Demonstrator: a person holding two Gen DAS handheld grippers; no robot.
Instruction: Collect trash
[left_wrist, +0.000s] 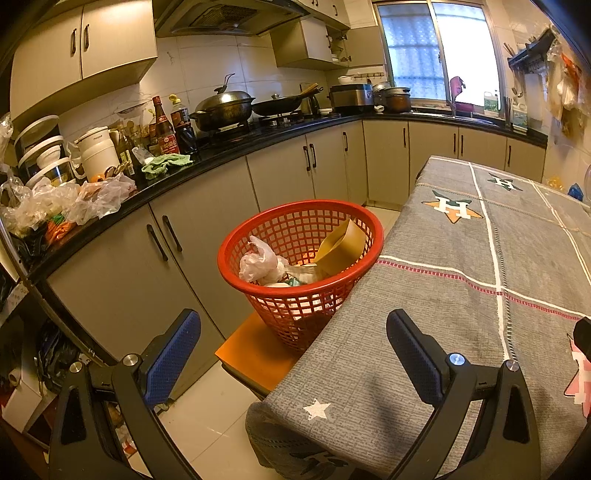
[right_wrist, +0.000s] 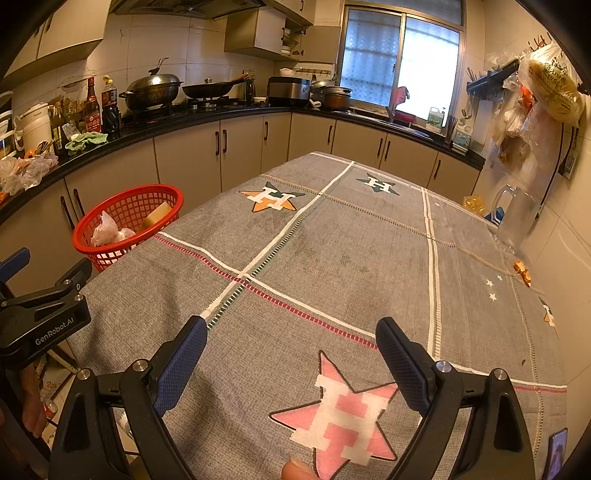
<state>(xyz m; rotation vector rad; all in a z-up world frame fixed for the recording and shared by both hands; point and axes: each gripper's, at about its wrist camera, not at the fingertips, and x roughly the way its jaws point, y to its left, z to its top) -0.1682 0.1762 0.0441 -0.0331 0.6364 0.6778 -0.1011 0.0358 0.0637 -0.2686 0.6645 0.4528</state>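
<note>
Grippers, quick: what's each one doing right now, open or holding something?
Left gripper: open, holding nothing, aimed toward the red basket.
Right gripper: open, holding nothing, over the grey tablecloth.

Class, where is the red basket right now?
The red basket stands on an orange stool between the table and cabinets, centre in the left view, far left in the right.

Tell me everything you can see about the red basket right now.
The red basket is round, plastic-looking open lattice with a solid rim, tapering downward. It stands upright on an orange stool beside the table's left edge, in front of the cabinets. Inside lie a crumpled pinkish plastic bag, a tan paper bowl tilted against the wall, and other scraps. Neither gripper touches it.
</note>
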